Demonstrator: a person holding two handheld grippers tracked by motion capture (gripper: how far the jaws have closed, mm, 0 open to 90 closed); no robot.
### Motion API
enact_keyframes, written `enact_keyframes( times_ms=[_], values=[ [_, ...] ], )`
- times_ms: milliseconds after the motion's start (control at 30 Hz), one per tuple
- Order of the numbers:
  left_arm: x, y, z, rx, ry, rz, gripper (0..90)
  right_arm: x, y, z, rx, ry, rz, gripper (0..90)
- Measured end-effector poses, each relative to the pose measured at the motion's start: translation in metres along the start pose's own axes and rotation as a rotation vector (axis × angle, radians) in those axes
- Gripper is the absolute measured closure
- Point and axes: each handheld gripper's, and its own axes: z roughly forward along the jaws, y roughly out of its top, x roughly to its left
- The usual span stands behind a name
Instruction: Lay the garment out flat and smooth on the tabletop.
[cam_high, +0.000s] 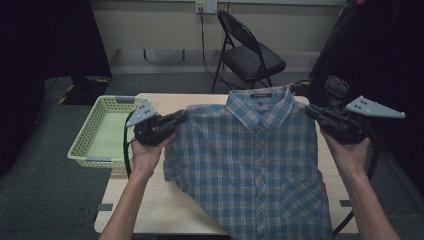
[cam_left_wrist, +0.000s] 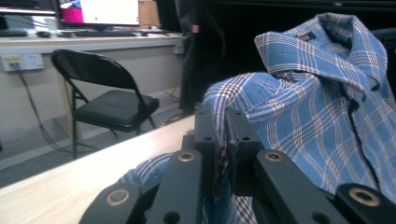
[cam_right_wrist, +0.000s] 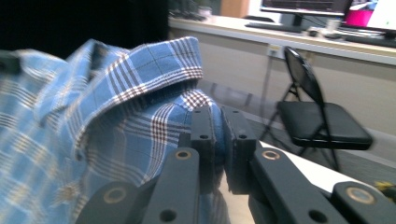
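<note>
A blue plaid shirt (cam_high: 255, 150) hangs lifted over the wooden table (cam_high: 165, 200), front side facing me, collar at the top and hem trailing toward the near edge. My left gripper (cam_high: 183, 116) is shut on the shirt's left shoulder, and its jaws pinch the cloth (cam_left_wrist: 224, 116) in the left gripper view. At the opposite shoulder my right gripper (cam_high: 310, 111) is shut on the fabric; the right gripper view has its jaws closed on the plaid cloth (cam_right_wrist: 205, 105). The collar (cam_left_wrist: 322, 42) stands up between the two grippers.
A pale green plastic basket (cam_high: 102, 132) sits at the table's left edge. Behind the table stands a black folding chair (cam_high: 247, 55). Dark equipment stands at the far right (cam_high: 370, 55). Cables trail from both grippers.
</note>
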Motion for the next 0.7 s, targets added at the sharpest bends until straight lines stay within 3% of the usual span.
enact_keyframes(
  times_ms=[167,267,333,400,467,533,567,600,667,700],
  values=[
    [0.024,0.009,0.034,0.018,0.061,-0.033,84.2,-0.015,0.013,0.034,0.027,-0.047,-0.007,84.2],
    [0.044,0.015,0.061,0.024,0.088,-0.092,83.6,-0.029,0.027,0.060,0.051,-0.101,-0.029,84.2],
    [0.052,0.021,0.079,0.001,0.118,-0.094,82.8,-0.040,0.040,0.078,0.056,-0.142,-0.025,84.1],
    [0.059,0.026,0.095,0.010,0.144,-0.130,75.9,-0.049,0.051,0.096,0.044,-0.184,-0.029,84.0],
    [0.067,0.026,0.105,0.028,0.124,-0.185,61.3,-0.058,0.055,0.114,0.045,-0.222,-0.034,81.7],
    [0.070,0.019,0.110,0.044,0.076,-0.222,53.5,-0.070,0.052,0.128,0.073,-0.207,0.048,65.4],
    [0.070,0.014,0.112,0.076,0.063,-0.220,50.0,-0.074,0.048,0.132,0.095,-0.175,0.100,59.2],
    [0.069,0.010,0.114,0.105,0.050,-0.209,46.5,-0.076,0.043,0.135,0.101,-0.154,0.117,52.6],
    [0.067,0.003,0.117,0.152,0.016,-0.193,43.1,-0.074,0.033,0.137,0.097,-0.140,0.106,45.3],
    [0.065,0.000,0.118,0.163,0.019,-0.179,40.8,-0.073,0.028,0.137,0.114,-0.122,0.104,42.7]
  ],
)
